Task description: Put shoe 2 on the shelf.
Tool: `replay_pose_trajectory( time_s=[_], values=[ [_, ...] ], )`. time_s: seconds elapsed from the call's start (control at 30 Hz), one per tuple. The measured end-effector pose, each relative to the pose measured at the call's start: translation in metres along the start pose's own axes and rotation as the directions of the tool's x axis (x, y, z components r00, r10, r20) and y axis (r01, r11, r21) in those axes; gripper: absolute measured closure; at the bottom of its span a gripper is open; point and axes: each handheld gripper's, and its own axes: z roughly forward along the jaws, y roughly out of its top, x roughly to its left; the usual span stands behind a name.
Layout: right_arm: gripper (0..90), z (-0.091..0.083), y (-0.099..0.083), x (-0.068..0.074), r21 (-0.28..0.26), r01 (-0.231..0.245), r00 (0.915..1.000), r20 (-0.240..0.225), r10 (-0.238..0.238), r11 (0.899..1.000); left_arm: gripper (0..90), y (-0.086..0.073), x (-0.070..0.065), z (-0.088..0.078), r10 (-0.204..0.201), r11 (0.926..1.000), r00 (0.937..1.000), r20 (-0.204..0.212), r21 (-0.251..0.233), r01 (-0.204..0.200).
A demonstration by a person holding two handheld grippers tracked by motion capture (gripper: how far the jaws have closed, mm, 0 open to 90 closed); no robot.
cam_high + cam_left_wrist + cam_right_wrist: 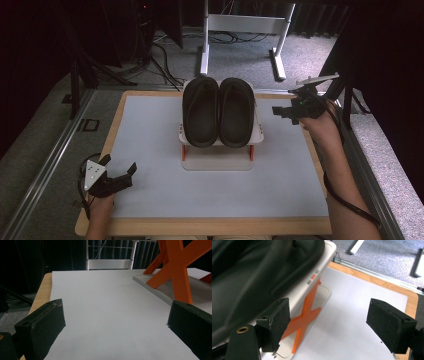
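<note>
Room: dim, dark curtains on both sides; grey carpet and a white metal desk frame [243, 30] beyond the rack, cables on the floor by it.

Surface: pale grey mat on a wood-edged table [210, 190], bare apart from the rack; wood rim shows left, near and right of the rack.

Landmark: white slanted shoe rack with orange X-shaped legs [218, 150], standing on a white base plate toward the far middle of the surface.

Task thing: pair of black moulded rubber slippers [218, 112], lying side by side and touching on top of the rack, toes toward the far edge, heels toward the person. Long axis runs near to far.

Key relation: right tongs [284, 112] sit just right of the rack at slipper height, pointing leftward at the right slipper's outer flank. The slippers lie to the left of these tongs, long axis across their reach.

Right tongs, state: pads wide apart, nothing between them; in the right gripper view [329, 325] the black slipper looms just beyond the left pad, not touched.

Left tongs [120, 172]: well left and nearer than the rack, low by the surface's near-left corner; spread wide and empty in the left gripper view [115, 322], the orange leg ahead to the right.

Nearer hand: the right, clearly.

Judgement: next move looks like a short reach left to pinch the right slipper's side wall.
</note>
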Motion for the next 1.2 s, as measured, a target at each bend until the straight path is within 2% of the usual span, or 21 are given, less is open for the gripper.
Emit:
replay_pose_trajectory(
  time_s=[0.33, 0.63, 0.83, 0.97, 1.13, 1.2],
  values=[
    [18.5, 0.013, -0.041, -0.017, -0.023, -0.025, 0.9997, 0.003, 0.025, 0.999, 0.9, 0.000, 0.000, 0.000, 0.003, 1.0000, 1.0000, -0.001, -0.001, -0.003],
    [14.6, 0.030, -0.081, -0.024, -0.066, -0.024, 0.9997, 0.005, 0.025, 0.998, 0.9, 0.000, 0.000, 0.000, 0.004, 1.0000, 1.0000, -0.002, -0.002, -0.004],
    [12.4, 0.043, -0.109, -0.025, -0.115, -0.030, 0.9981, 0.050, 0.036, 0.993, 0.9, 0.000, -0.001, 0.000, 0.004, 1.0000, 1.0000, -0.003, 0.000, -0.004],
    [12.1, 0.048, -0.122, -0.026, -0.137, -0.041, 0.9974, 0.054, 0.048, 0.990, 0.9, 0.000, 0.000, 0.000, 0.003, 1.0000, 1.0000, -0.001, -0.001, -0.003],
    [10.4, 0.056, -0.149, -0.027, -0.167, -0.058, 0.9894, 0.122, 0.079, 0.984, 0.9, 0.000, 0.000, 0.000, 0.005, 1.0000, 1.0000, 0.000, -0.001, -0.005],
    [10.4, 0.057, -0.158, -0.028, -0.172, -0.061, 0.9878, 0.131, 0.084, 0.983, 0.9, 0.000, 0.000, 0.000, 0.004, 1.0000, 1.0000, 0.000, -0.001, -0.004]
  ],
)
